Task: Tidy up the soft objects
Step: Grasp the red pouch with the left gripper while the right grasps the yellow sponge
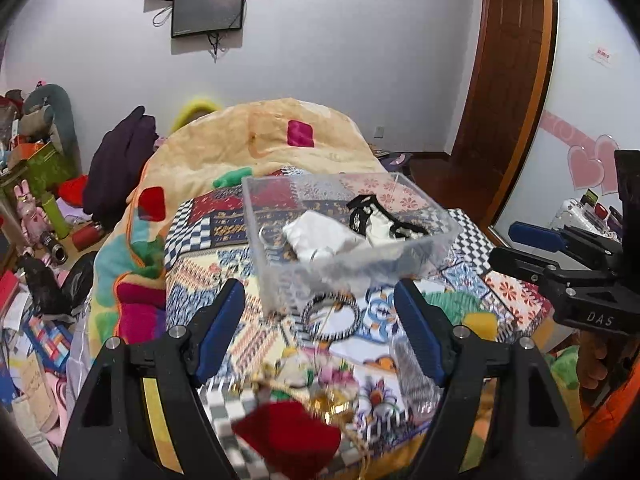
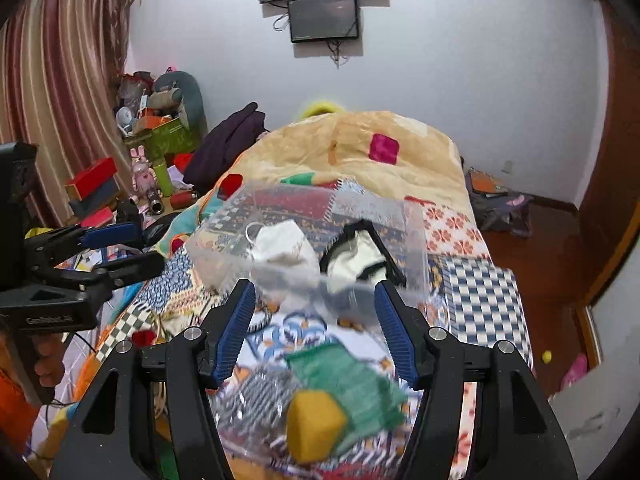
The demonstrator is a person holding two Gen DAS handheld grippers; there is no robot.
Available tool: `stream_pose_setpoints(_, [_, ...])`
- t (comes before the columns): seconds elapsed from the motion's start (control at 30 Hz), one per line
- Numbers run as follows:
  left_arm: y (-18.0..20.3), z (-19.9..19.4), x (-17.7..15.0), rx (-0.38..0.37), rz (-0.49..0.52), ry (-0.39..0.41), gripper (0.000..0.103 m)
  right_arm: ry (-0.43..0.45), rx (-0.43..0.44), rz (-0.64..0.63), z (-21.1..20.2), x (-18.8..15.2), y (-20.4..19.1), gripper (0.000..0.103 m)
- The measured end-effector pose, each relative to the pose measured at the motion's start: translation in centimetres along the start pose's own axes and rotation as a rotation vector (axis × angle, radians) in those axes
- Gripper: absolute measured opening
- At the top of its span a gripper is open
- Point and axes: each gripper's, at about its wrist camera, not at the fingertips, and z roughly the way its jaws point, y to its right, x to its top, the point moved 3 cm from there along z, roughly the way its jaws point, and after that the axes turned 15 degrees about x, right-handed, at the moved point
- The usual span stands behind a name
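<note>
A clear plastic box [image 1: 448, 236] [image 2: 416, 232] sits on the patchwork bed. In it lie a white cloth [image 1: 320, 236] [image 2: 284, 244] and a black-and-white cloth [image 1: 384, 220] [image 2: 360, 252]. My left gripper [image 1: 320, 312] is open and empty above a striped ring [image 1: 330, 314], a floral soft piece [image 1: 316, 376] and a red pouch [image 1: 288, 440]. My right gripper [image 2: 316, 312] is open and empty above a green knit cloth [image 2: 352, 380] and a yellow sponge block [image 2: 314, 424]. The green cloth [image 1: 452, 304] and yellow block [image 1: 480, 322] also show in the left wrist view.
A small clear striped case [image 1: 414, 376] [image 2: 256, 396] lies near the box. A folded yellow blanket [image 1: 256, 140] covers the bed's far end. Cluttered boxes and toys [image 2: 152, 140] stand at the left. A wooden door [image 1: 508, 60] is at the right.
</note>
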Motion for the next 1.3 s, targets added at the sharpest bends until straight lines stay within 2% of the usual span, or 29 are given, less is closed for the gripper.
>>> stream_pose_setpoints(0.17, [-0.4, -0.1, -3.2, 0.024, -0.006, -0.025, 0.078, -0.033, 0.008, 0.059, 0.0, -2.6, 0.2, 0.059])
stream_pose_setpoints(0.3, [-0.3, 0.2, -5.9, 0.033, -0.008, -0.05, 0.086, -0.069, -0.006, 0.077, 0.2, -4.5, 0.4, 0.059])
stream_pose_setpoints(0.63, [0.3, 1.9, -9.9, 0.049, -0.011, -0.12, 0.084, -0.145, 0.021, 0.153, 1.3, -9.1, 0.8, 0.059])
stream_pose_setpoints(0.73, [-0.1, 2.5, -10.5, 0.041, -0.034, -0.144, 0.074, -0.159, 0.035, 0.174, 1.9, -9.5, 1.0, 0.052])
stream_pose_setpoints(0.83, [-0.4, 3.0, -10.9, 0.011, -0.059, -0.17, 0.066, -0.169, 0.041, 0.188, 2.2, -9.8, 1.2, 0.042])
stream_pose_setpoints(0.9, [-0.4, 3.0, -11.0, 0.017, -0.059, -0.163, 0.063, -0.171, 0.038, 0.193, 2.3, -10.0, 1.3, 0.034])
stream_pose_setpoints(1.07, [-0.3, 2.9, -11.2, -0.002, -0.048, -0.159, 0.037, -0.154, 0.043, 0.194, 2.1, -9.8, 1.2, 0.029])
stream_pose_setpoints(1.13, [-0.2, 2.8, -11.2, -0.026, -0.049, -0.164, 0.021, -0.144, 0.041, 0.188, 1.8, -9.7, 1.0, 0.029])
stream_pose_setpoints(1.2, [0.0, 2.7, -11.3, -0.028, -0.041, -0.161, 0.013, -0.133, 0.042, 0.18, 1.6, -9.5, 0.9, 0.028])
stream_pose_setpoints(1.3, [0.2, 2.1, -11.2, -0.022, -0.03, -0.142, 0.009, -0.118, 0.042, 0.166, 1.2, -9.2, 0.5, 0.027])
